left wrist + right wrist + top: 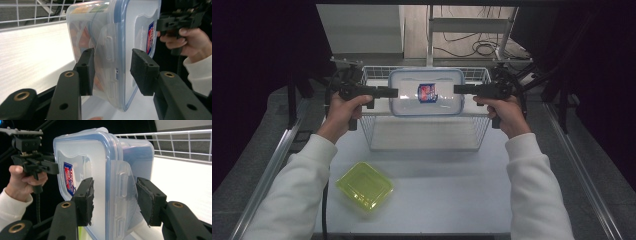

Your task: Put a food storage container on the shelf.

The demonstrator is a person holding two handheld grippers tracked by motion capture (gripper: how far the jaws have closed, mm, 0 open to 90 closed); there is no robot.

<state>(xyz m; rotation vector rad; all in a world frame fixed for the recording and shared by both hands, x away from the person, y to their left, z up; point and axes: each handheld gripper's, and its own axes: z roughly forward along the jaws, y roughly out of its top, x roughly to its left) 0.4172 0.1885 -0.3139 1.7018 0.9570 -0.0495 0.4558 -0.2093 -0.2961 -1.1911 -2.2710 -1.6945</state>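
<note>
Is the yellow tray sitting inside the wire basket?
No, the yellow tray lies on the table in front of the wire basket, near the left sleeve.

I see the clear plastic container point(427, 92) held up off the table, level, its lid facing up. It is rectangular with rounded corners, and its lid has a blue seal line around the rim and a red-and-blue label point(427, 92) near the middle. Clip flaps hang down at its two short ends. It sits above the white wire basket point(428, 140), at its near rim.
</note>
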